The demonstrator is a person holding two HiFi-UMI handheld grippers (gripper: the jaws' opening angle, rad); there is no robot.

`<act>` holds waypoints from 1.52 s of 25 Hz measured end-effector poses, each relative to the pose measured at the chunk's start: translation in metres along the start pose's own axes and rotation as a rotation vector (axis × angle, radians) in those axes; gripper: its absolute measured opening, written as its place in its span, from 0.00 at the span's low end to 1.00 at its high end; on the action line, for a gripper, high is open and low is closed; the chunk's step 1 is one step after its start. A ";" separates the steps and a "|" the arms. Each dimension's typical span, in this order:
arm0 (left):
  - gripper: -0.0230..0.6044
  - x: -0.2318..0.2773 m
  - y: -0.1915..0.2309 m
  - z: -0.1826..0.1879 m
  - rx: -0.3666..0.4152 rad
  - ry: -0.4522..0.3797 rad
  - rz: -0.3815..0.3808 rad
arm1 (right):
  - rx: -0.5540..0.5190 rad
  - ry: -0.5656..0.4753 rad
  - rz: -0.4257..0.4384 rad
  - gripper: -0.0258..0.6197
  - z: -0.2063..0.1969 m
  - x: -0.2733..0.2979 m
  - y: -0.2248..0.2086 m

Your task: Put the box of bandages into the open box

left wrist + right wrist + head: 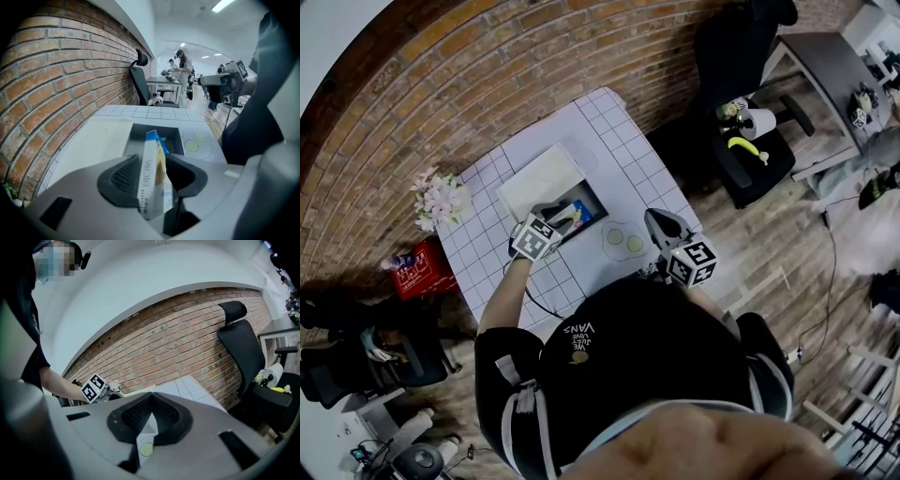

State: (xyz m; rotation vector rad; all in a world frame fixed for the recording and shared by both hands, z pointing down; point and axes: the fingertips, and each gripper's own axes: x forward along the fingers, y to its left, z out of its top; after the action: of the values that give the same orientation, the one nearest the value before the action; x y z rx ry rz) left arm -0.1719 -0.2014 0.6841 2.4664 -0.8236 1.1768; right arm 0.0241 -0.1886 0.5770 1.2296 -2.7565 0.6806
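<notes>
While the head view shows the left gripper (555,216) at the open white box with a dark interior (596,201) on the white tiled table (619,141), the left gripper view shows its jaws spread, the slim blue-and-white bandage box (152,178) leaning loose between them over that interior, and the right gripper view shows the right gripper (152,397) closed on nothing.

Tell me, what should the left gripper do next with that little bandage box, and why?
Probably draw the left gripper back: its jaws stand apart, the box of bandages looks loose between them, and its far end is already over the open box.
</notes>
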 end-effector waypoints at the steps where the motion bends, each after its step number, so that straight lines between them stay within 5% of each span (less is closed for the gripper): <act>1: 0.31 0.000 0.003 -0.001 -0.006 0.000 0.008 | 0.001 0.000 0.000 0.04 0.000 0.001 0.000; 21: 0.31 -0.001 0.010 -0.003 -0.018 -0.023 0.016 | 0.001 0.004 0.001 0.04 0.000 0.010 0.007; 38: 0.31 -0.042 0.009 0.025 -0.020 -0.288 0.057 | -0.001 -0.032 -0.076 0.04 -0.015 0.014 0.040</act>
State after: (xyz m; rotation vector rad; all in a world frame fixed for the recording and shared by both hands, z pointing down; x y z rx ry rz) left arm -0.1836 -0.2052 0.6356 2.6495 -0.9816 0.8354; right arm -0.0160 -0.1685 0.5790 1.3494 -2.7185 0.6587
